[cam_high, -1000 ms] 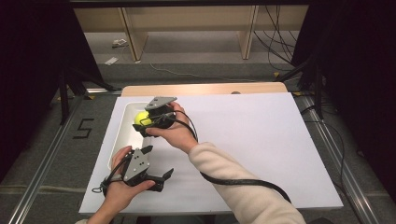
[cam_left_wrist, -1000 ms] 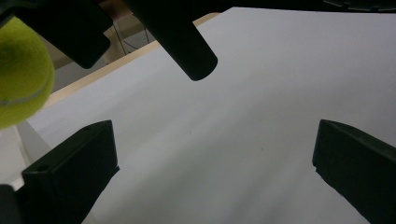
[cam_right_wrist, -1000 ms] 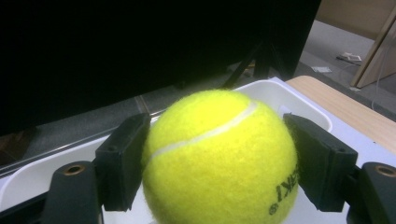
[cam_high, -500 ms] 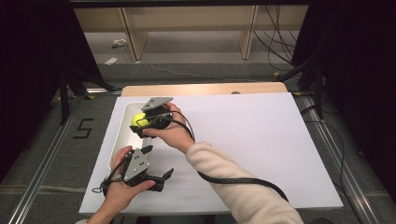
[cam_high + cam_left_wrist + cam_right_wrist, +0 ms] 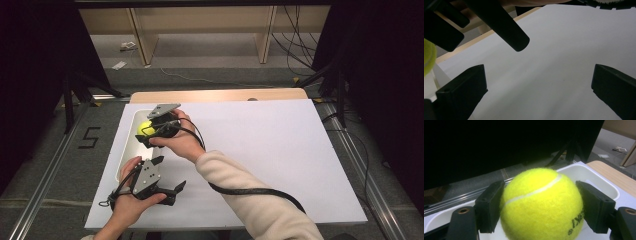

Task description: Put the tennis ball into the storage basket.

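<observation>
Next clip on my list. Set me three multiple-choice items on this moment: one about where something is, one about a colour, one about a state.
1. Where is the tennis ball?
A. on the bare table top at the far right
B. between the jaws of the right gripper, over the white tray
C. on the floor beside the table

2. What colour is the tennis ball?
A. yellow-green
B. red
C. blue

3. How do the jaws of the left gripper stand?
A. shut on the tennis ball
B. shut on the tray's rim
C. open, with nothing between them

Answers:
1 B: the right gripper view has a black jaw on each side of the ball, with the tray's rim behind it.
2 A: its felt is yellow-green with a white seam.
3 C: the left gripper view has the jaws wide apart over the white table top.
</observation>
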The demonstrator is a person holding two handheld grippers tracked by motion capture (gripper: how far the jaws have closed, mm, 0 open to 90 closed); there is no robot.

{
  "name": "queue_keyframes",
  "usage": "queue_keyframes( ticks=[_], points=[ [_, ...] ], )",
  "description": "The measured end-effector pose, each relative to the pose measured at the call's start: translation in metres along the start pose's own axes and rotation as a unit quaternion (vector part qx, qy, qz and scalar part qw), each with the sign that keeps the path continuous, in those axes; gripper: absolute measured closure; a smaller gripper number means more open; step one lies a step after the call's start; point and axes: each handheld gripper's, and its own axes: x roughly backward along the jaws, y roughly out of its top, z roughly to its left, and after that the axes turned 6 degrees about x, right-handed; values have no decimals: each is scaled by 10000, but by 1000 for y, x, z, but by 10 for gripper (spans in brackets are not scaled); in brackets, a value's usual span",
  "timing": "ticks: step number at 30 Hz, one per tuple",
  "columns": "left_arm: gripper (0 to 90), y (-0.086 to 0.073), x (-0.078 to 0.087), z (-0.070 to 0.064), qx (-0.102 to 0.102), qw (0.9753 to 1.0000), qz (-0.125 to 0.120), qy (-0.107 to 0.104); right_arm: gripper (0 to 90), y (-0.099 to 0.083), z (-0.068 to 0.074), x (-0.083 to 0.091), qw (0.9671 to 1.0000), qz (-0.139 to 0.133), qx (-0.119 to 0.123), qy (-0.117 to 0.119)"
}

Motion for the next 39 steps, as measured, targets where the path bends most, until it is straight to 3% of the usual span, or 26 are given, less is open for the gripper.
queue_keyframes(
  ticks=[39],
  points=[
    [0,0,-1,0,-35,10000,16,-23,270,3,-1,-20,9998,131,-48,134]
  ],
)
